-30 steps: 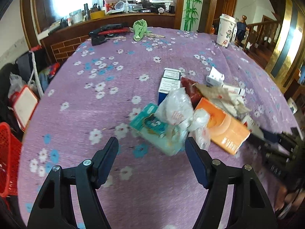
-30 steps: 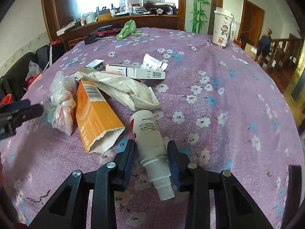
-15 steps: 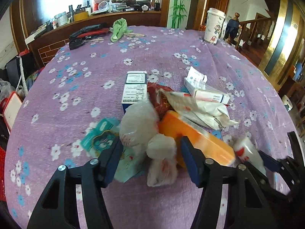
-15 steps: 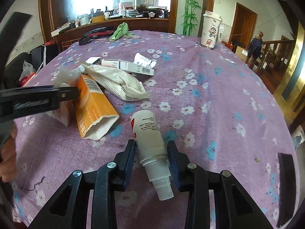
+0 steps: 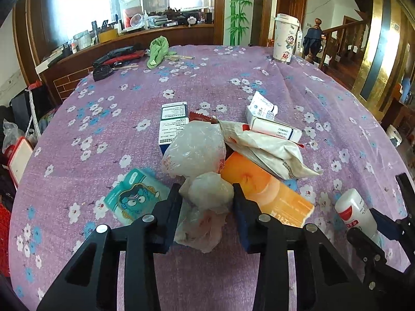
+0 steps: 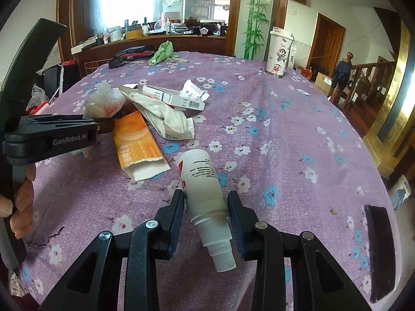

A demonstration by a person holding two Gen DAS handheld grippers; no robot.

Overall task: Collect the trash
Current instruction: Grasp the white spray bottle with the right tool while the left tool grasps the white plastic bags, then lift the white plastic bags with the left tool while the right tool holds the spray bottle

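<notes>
A heap of trash lies on the purple flowered tablecloth (image 5: 109, 119). My left gripper (image 5: 207, 199) is shut on a crumpled clear plastic bag (image 5: 205, 171) at the heap's near side. An orange carton (image 5: 267, 194), a white wrapper (image 5: 269, 150), small medicine boxes (image 5: 173, 124) and a teal packet (image 5: 135, 197) lie around it. My right gripper (image 6: 206, 204) is shut on a white spray bottle (image 6: 202, 181), nozzle towards the camera; the bottle also shows in the left wrist view (image 5: 355, 212). The left gripper appears side-on in the right wrist view (image 6: 59, 134).
A tall printed paper cup (image 5: 285, 39) stands at the table's far right edge. A green cloth (image 5: 157, 50) and dark tools (image 5: 116, 57) lie at the far left. A wooden counter (image 5: 129, 39) runs behind. A red basket (image 5: 4, 238) sits off the left edge.
My left gripper moved forward and right into the heap and closed on the plastic bag. My right gripper kept its hold on the bottle and lifted slightly.
</notes>
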